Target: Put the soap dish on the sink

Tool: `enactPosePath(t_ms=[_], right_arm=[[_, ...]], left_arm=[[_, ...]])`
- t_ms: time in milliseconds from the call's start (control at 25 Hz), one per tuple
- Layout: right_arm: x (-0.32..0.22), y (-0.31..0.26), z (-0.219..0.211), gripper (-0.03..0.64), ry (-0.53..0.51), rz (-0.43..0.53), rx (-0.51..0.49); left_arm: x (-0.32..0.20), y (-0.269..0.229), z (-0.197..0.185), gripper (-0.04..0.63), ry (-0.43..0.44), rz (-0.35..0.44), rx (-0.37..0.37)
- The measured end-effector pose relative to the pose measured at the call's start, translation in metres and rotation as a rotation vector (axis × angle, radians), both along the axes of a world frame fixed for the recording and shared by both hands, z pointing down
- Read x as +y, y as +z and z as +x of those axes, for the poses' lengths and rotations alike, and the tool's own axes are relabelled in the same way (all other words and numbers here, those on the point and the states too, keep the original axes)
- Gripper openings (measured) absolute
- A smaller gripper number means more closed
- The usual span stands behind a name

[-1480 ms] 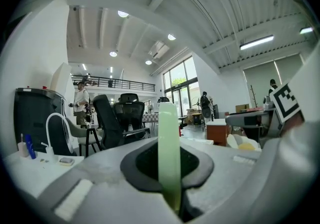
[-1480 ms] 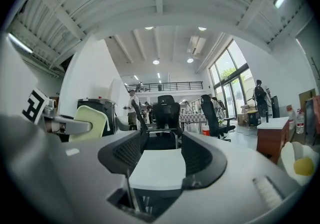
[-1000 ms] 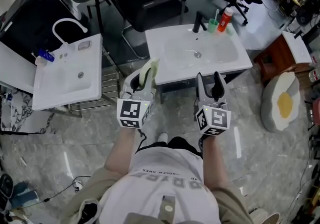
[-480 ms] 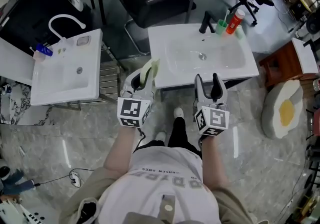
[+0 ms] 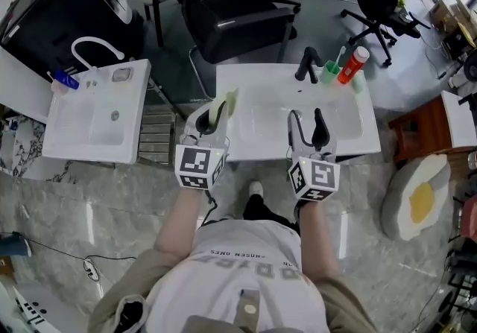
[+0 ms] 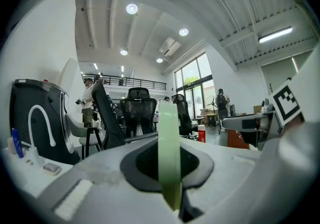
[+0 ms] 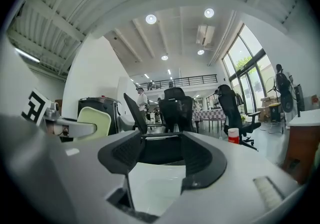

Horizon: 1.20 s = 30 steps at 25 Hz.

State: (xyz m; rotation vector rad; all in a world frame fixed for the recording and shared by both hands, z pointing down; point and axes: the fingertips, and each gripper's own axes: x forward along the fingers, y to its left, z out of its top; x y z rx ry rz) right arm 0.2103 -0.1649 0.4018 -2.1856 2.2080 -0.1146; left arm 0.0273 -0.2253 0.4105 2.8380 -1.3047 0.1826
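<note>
A pale green soap dish (image 5: 224, 104) stands on edge between the jaws of my left gripper (image 5: 214, 114), which is shut on it. In the left gripper view the soap dish (image 6: 169, 153) shows as a thin upright green strip. The left gripper hovers over the front left corner of the white sink (image 5: 356, 142). My right gripper (image 5: 307, 121) is open and holds nothing, above the sink's front rim and basin. From the right gripper view, the dish (image 7: 97, 118) shows off to the left, beyond the open right gripper (image 7: 157, 155).
A black faucet (image 5: 305, 63), a green cup (image 5: 330, 70) and a red bottle (image 5: 351, 65) stand along the sink's back edge. Black office chairs (image 5: 238, 15) stand behind it. A second white sink (image 5: 89, 138) is at the left. An egg-shaped cushion (image 5: 415, 197) lies on the floor at the right.
The person has stepped forward. Both grippers, earlier short of the sink, now reach over its front edge. The left gripper still holds the soap dish; the right stays open.
</note>
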Motion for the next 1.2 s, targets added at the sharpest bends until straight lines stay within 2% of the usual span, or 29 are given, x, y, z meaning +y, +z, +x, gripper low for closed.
enactPosePath(t_ms=[440, 640, 960, 1200], right_arm=[[-0.067, -0.011, 0.038, 0.259, -0.117, 0.020, -0.017], [-0.079, 0.000, 0.038, 0.259, -0.138, -0.002, -0.025], [-0.093, 0.029, 0.024, 0.259, -0.144, -0.070, -0.051], [-0.103, 0.042, 0.006, 0.259, -0.144, -0.111, -0.086]], left_arm=[[-0.047, -0.012, 0.037, 0.018, -0.100, 0.015, 0.008], [-0.055, 0.007, 0.042, 0.018, -0.103, 0.009, -0.058], [-0.072, 0.024, 0.033, 0.018, -0.116, -0.090, 0.044], [-0.085, 0.034, 0.024, 0.018, -0.125, -0.224, 0.243]])
